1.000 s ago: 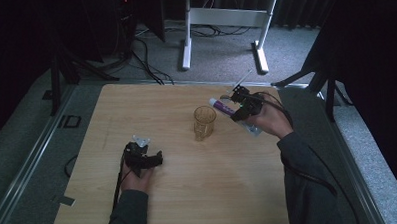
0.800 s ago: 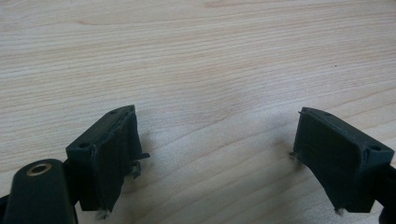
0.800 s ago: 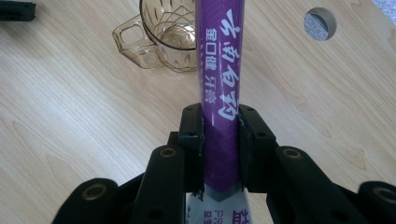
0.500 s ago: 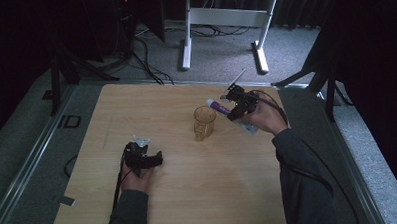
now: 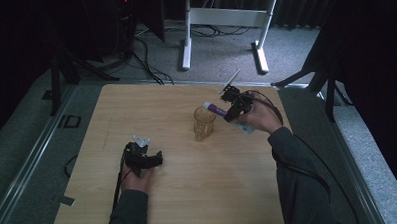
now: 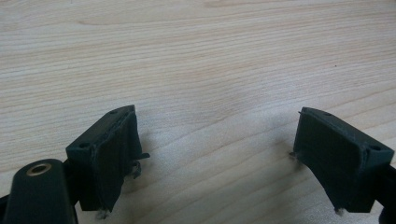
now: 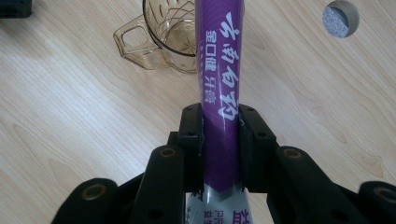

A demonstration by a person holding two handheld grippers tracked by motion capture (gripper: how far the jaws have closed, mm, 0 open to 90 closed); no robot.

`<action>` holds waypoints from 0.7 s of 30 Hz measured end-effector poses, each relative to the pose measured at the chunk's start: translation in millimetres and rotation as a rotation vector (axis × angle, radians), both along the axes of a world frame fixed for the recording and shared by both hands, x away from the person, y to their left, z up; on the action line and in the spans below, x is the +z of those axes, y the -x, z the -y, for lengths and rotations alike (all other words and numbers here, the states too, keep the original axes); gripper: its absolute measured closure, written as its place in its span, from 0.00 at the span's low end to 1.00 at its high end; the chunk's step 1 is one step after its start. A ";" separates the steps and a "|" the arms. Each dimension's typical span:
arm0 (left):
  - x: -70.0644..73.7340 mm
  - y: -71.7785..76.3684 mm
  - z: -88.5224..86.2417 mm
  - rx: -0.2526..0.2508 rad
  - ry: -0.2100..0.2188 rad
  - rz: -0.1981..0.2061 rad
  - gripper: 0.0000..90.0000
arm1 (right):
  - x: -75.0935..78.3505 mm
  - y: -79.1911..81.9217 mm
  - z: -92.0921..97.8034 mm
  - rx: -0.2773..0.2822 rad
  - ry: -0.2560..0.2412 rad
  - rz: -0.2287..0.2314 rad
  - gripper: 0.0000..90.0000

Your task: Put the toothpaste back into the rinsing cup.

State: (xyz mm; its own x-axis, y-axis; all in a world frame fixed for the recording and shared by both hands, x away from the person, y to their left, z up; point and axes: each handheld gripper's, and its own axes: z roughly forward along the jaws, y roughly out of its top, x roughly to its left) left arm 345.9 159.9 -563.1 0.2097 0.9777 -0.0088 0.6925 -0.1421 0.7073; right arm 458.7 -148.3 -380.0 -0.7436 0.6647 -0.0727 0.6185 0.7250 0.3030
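Note:
A purple tube with white lettering (image 7: 220,79) is clamped between the jaws of my right gripper (image 7: 220,122), which is shut on it. In the high view the tube (image 5: 215,108) points left from the right gripper (image 5: 232,111), its cap end over the rim of an amber glass mug (image 5: 204,124). The mug (image 7: 164,37), with a handle, stands on the wooden table just beyond the tube in the right gripper view. My left gripper (image 5: 144,161) rests low on the table at the front left. Its jaws stand wide apart with bare wood between them (image 6: 215,144).
The wooden table (image 5: 179,202) has a small round hole (image 7: 341,17) near the mug. A pale wrapper (image 5: 246,127) lies under the right hand. Cables and a white desk frame (image 5: 223,16) stand on the floor behind the table.
The right gripper has carried the purple tube leftward and a little up, bringing its cap end over the mug. The left gripper has stayed where it was.

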 end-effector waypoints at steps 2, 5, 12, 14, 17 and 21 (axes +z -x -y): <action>0.0 0.0 0.0 0.000 0.000 0.000 0.16 | -0.3 -0.4 -0.7 0.003 0.001 0.000 0.82; 0.0 0.0 0.0 0.000 0.000 0.000 0.16 | -0.5 -1.6 -3.6 0.004 0.011 -0.004 0.82; 0.0 0.0 0.0 0.000 0.000 0.000 0.16 | -0.8 -4.3 -8.7 0.010 0.027 -0.007 0.82; 0.0 0.0 0.0 0.000 0.000 0.000 0.16 | -1.4 -5.1 -10.1 0.010 0.027 -0.008 0.82; 0.0 0.0 0.0 0.000 0.000 0.000 0.16 | -2.5 -5.9 -13.1 0.008 0.029 -0.015 0.82; 0.0 0.0 0.0 0.000 0.000 0.000 0.16 | -2.8 -6.4 -15.1 0.012 0.030 -0.017 0.82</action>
State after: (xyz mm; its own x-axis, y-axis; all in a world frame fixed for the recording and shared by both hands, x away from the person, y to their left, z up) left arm 346.0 159.9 -563.1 0.2096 0.9778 -0.0085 0.6922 -0.1422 0.7076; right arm 465.1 -133.2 -382.8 -0.7529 0.6533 -0.0798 0.6143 0.7410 0.2711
